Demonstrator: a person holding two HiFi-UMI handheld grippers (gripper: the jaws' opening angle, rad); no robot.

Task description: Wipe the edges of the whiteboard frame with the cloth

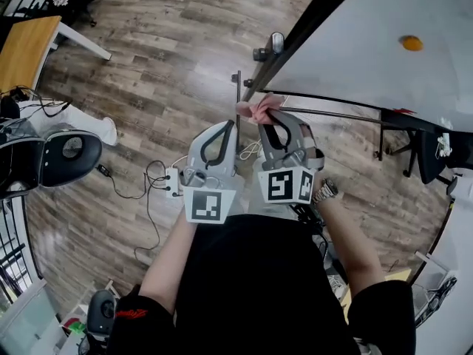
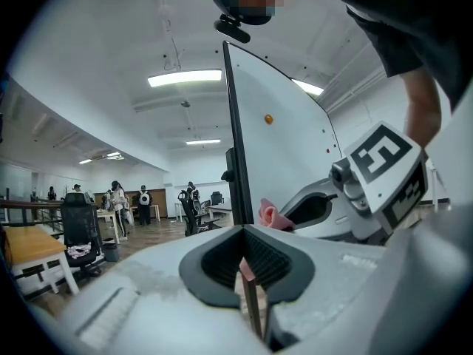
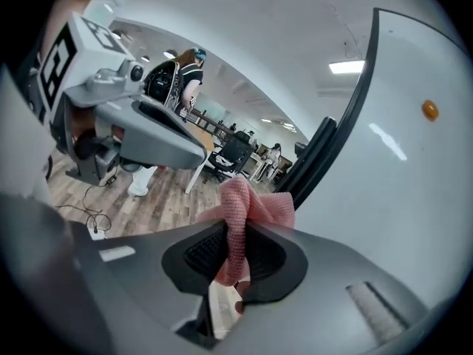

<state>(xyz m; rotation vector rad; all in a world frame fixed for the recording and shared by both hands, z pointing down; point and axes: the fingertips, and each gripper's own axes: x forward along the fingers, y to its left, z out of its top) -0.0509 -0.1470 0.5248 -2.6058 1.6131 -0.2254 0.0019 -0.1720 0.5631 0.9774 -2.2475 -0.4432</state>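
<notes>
**Only the right tongs [image 3: 233, 254] carry the cloth [image 3: 244, 205], beside the whiteboard's corner**

Nearest, a wristwatch [image 1: 325, 191] shows on the person's right arm. The two tools are side by side, close together. The left tongs [image 2: 247, 272] have their jaws together with nothing between them. The right tongs are clamped on the pink cloth, which bunches up above the jaw tips. The bunch sits just beside the lower corner of the black frame [image 1: 310, 28]; whether it touches cannot be told.

Beyond it the whiteboard [image 1: 369, 50] carries an orange magnet [image 1: 412, 43] well up from that corner. A caster [image 1: 270, 46] of the board's stand rests on the wood floor [image 1: 162, 65] beside the frame. Left of the tongs, a power strip [image 1: 171, 181] and loose cables [image 1: 144, 198] lie on the floor. An office chair [image 1: 63, 154] stands near the floor's left edge, and a wooden desk [image 1: 26, 46] farther off.
</notes>
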